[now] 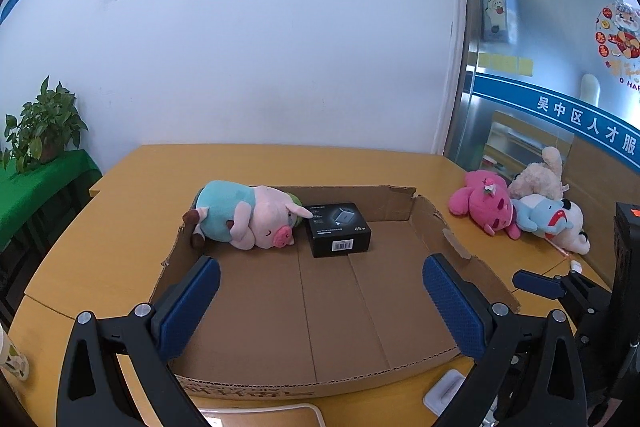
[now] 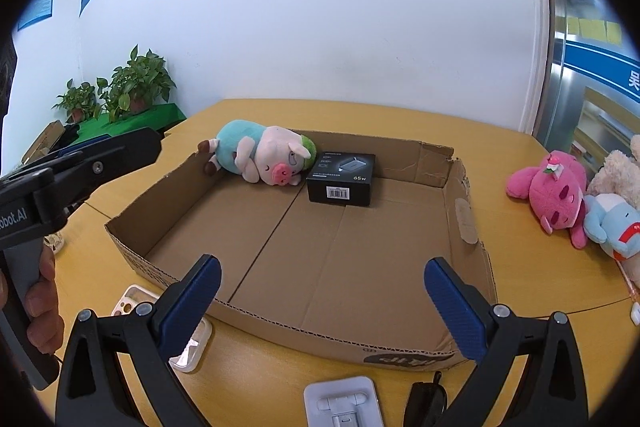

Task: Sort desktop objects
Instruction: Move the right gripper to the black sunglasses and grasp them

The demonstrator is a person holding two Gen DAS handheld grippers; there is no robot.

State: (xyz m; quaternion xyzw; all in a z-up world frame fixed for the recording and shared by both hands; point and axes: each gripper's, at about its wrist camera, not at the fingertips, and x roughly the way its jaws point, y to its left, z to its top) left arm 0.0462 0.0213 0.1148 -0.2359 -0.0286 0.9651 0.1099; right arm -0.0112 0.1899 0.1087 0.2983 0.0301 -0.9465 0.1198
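A shallow cardboard box [image 1: 452, 239] [image 2: 460, 211] lies on the yellow table. At its far left, a pink pig plush in a teal shirt [image 1: 248, 219] [image 2: 264, 155] lies beside a black charger box [image 1: 338, 229] [image 2: 342, 179]. My left gripper [image 1: 320, 283] is open and empty over the box's near part. My right gripper [image 2: 322, 287] is open and empty above the box's near edge. The left gripper also shows at the left of the right wrist view [image 2: 100, 151].
A pink plush [image 1: 486, 207] [image 2: 554, 191], a blue plush [image 1: 540, 217] [image 2: 610, 223] and a cream plush [image 1: 540, 175] lie right of the box. A clear phone case [image 2: 132, 303], a white stand [image 2: 344, 403] and a dark object [image 2: 428, 399] lie near the front edge.
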